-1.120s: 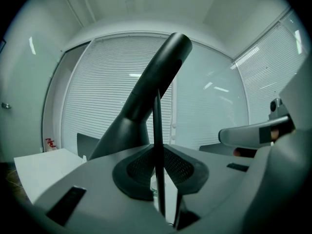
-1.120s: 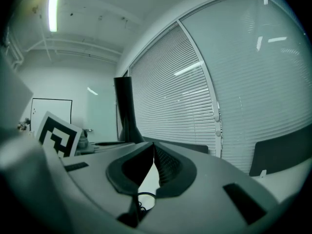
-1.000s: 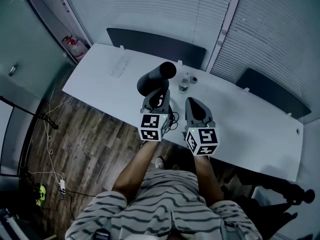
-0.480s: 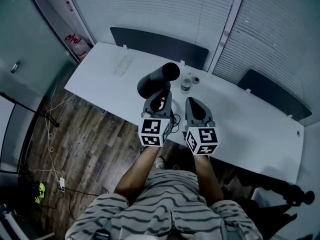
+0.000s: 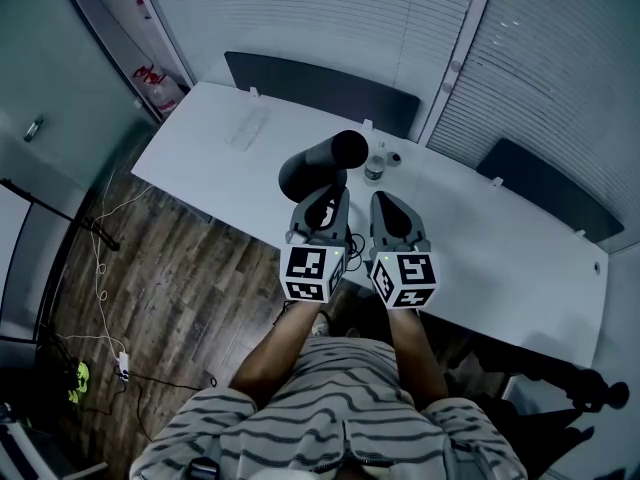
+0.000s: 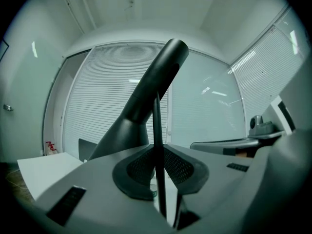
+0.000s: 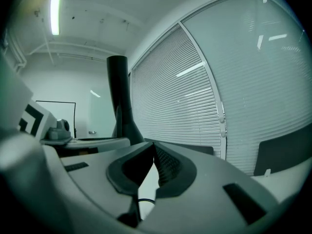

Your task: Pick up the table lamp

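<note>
**Lamp pinched in your left gripper**

Your left gripper (image 5: 322, 200) pinches the thin black stem of the table lamp (image 5: 320, 163), with its jaws narrow around it. The lamp is matte black, with a smooth tube head slanting toward 1 o'clock. It stands at 12 o'clock of that gripper, over the white table (image 5: 500, 258). Your right gripper (image 5: 386, 204) is closed on nothing.
</note>
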### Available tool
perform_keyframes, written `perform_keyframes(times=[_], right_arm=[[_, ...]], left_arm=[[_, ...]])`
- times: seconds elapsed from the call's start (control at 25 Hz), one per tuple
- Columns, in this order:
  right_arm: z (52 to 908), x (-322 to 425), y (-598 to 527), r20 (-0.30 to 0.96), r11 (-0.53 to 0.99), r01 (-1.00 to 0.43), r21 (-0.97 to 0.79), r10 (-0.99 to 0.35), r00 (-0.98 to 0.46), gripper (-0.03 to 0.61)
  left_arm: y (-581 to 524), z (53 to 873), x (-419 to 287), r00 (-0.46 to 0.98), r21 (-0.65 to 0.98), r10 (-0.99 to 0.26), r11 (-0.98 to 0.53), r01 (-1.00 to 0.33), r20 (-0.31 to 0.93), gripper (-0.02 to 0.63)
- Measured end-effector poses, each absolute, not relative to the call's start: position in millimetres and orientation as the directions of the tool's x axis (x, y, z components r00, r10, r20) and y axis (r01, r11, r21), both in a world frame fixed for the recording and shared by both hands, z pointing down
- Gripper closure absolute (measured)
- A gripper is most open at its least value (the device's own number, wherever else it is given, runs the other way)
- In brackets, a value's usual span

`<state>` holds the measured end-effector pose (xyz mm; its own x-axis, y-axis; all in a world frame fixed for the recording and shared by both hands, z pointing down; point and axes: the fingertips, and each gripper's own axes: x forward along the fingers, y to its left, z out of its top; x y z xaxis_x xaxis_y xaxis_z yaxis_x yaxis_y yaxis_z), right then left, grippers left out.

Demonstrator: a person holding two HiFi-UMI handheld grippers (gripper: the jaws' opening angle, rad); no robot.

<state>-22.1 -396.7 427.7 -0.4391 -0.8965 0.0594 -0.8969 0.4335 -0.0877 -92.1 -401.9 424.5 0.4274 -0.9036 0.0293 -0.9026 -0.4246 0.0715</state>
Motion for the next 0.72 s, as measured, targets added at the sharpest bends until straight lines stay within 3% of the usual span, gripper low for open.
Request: perform_keyframes(times=[0.72], right_arm=[[416.5,-27.2,-383.8,0.030,0.467,-0.878,-0.104,-0.881,-0.472,0.567]], left_arm=[[-379.2,412.7,-78.7,0.448,0.046,-0.894,-0.448,-0.893,0.004,0.557]])
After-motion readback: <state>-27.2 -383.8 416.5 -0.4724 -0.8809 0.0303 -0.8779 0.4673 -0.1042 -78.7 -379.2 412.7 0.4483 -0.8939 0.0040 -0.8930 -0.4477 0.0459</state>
